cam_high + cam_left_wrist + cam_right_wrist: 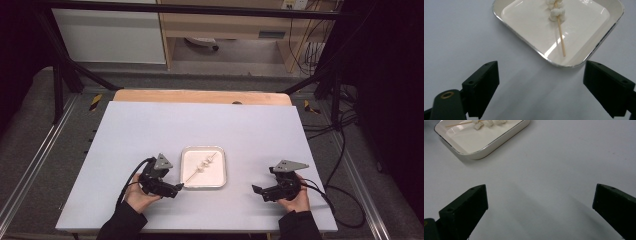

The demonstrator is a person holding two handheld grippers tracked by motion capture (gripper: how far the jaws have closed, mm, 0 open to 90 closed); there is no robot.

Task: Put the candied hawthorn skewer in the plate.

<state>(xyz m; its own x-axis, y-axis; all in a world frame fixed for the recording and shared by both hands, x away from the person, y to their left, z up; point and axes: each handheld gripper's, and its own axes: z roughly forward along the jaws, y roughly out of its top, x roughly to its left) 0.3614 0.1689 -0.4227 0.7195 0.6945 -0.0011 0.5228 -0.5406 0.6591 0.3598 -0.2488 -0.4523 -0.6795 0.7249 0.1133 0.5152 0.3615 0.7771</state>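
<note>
Left gripper (541, 85) gapes before the skewer (560, 35), lying diagonally in the tray (599, 40).

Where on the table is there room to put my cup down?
Lots of room: the whole far half of the table beyond the tray is bare, and so is the stretch between the tray and the right gripper. It is crowded only at the tray's left edge, where the left gripper sits close.

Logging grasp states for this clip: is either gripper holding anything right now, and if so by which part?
Nothing is held. The left gripper and right gripper both stand open over bare table, and the skewer lies in the tray.
</note>
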